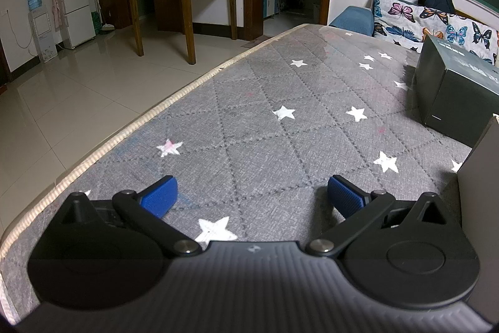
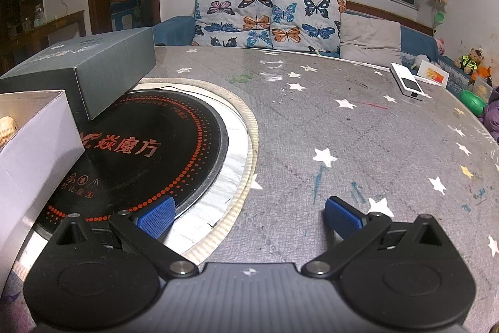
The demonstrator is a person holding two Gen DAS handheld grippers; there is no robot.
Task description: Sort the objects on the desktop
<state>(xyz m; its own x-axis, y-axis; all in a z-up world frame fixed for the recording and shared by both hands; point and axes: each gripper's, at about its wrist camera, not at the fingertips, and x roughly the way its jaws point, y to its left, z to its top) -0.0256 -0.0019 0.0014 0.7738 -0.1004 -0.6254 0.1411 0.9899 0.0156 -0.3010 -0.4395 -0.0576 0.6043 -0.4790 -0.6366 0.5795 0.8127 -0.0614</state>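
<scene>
2 grippers hang over your grey starred table (image 2: 312, 120), and both have their jaws spread wide with nothing between them: the left gripper (image 1: 252, 195) over bare cloth near the edge, the right gripper (image 2: 248, 216) beside the round black cooktop (image 2: 149, 145). A dark box (image 2: 93, 67) rests partly on that cooktop, with a white box (image 2: 34, 145) just in front of it. A small white device (image 2: 407, 81) lies well apart at your far right.
</scene>
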